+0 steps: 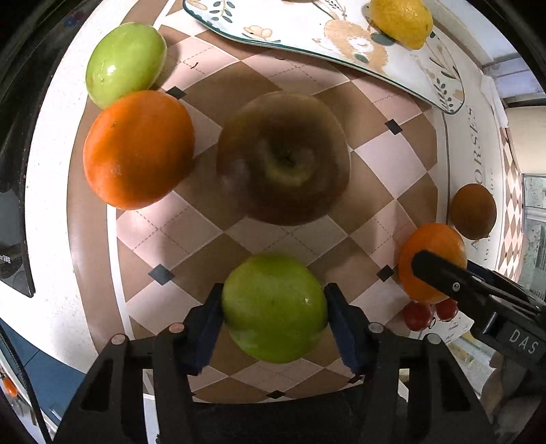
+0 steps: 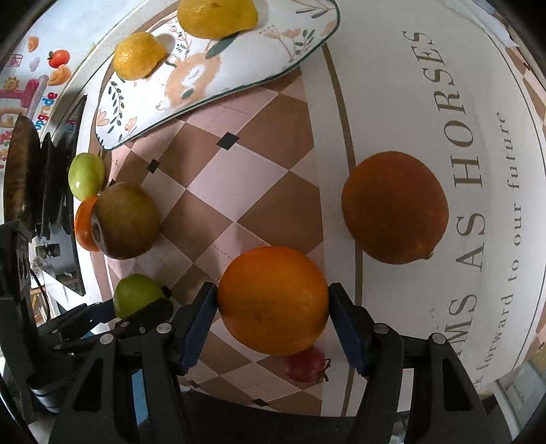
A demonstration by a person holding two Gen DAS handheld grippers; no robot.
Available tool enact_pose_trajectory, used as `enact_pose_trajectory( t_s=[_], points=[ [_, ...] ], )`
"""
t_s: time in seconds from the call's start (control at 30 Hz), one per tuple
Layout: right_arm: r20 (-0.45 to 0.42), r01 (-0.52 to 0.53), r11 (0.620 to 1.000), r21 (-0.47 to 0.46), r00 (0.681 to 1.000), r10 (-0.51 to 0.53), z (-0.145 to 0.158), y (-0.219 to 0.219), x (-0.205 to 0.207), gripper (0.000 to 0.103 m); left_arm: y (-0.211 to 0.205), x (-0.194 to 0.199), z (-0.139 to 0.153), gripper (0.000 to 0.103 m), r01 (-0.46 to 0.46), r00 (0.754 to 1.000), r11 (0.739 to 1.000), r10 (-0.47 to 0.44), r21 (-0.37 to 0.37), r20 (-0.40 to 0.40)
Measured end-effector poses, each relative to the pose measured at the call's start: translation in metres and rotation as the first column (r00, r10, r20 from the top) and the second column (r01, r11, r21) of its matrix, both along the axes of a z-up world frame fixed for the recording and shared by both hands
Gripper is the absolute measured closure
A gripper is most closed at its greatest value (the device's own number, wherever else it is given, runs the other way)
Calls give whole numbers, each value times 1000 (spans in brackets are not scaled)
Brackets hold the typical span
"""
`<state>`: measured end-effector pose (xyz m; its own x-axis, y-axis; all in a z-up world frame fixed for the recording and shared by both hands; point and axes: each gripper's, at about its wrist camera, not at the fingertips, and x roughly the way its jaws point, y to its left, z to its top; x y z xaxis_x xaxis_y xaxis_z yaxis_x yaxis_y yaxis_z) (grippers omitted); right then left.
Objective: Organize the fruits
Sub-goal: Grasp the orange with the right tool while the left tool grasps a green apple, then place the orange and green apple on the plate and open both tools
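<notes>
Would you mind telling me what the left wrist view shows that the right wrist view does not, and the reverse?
Only the left wrist view: the left gripper closed on a green apple seen whole, and a second small red fruit.

Only the right wrist view: a second lemon on the plate, and colourful stickers at far left.

Both: the right gripper gripping an orange, the brownish apple, and the checkered mat.

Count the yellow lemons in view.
2. Both lie on the patterned plate: the left lemon near its left end, the top lemon at the frame's upper edge. The plate is cut off there, so more may be hidden.
</notes>
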<state>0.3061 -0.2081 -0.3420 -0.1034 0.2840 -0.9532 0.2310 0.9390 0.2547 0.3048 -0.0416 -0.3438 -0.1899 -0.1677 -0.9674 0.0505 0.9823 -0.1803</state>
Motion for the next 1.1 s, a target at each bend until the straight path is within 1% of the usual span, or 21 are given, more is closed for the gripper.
enact_pose_trajectory(
  t_s=[0.13,0.17,0.27,0.3,0.33,0.4,0.47,0.53,0.67,0.73,0.87,0.93,1.0,1.1],
  points=[
    [-6,3,1000,-2,1000,-3,1,-3,1,34,-3,4,-2,48,18,1000,1000,-18,4,10],
    [-8,2,1000,-2,1000,-2,3,-10,1,34,-2,5,-1,48,20,1000,1000,-20,6,12],
    [-11,-12,1000,-13,1000,11,2,-9,2,34,-4,2,0,48,25,1000,1000,-26,10,18],
    [-14,-15,1000,-13,1000,15,1,-7,3,34,-5,6,2,48,28,999,1000,-28,12,24],
    [-16,-19,1000,-13,1000,19,1,-6,3,34,-7,18,5,48,30,999,999,-30,10,21],
    [-10,-17,1000,-15,1000,16,1,-4,2,35,-8,21,9,48,36,999,999,-36,-2,23],
    [-7,-2,1000,-7,1000,2,2,-3,0,35,-7,23,17,48,45,998,999,-45,-13,33],
    [18,33,999,22,999,-34,12,-8,-2,35,-6,24,31,48,52,997,998,-51,-30,49],
    [89,91,994,65,991,-96,42,-21,7,35,-8,32,74,48,62,991,995,-52,-78,123],
    [138,104,991,81,984,-115,62,-25,19,35,-7,44,98,48,56,985,993,-38,-104,167],
    [213,103,991,81,970,-118,85,-26,48,35,0,79,132,48,37,971,990,-3,-139,241],
    [235,98,992,83,965,-115,88,-23,69,35,4,97,139,48,36,964,990,1,-134,266],
    [246,90,993,78,963,-107,88,-17,83,35,8,122,141,48,28,957,994,4,-108,289],
    [251,69,995,70,964,-84,78,-4,110,35,16,154,125,48,19,958,998,-2,-55,285]
  ],
)
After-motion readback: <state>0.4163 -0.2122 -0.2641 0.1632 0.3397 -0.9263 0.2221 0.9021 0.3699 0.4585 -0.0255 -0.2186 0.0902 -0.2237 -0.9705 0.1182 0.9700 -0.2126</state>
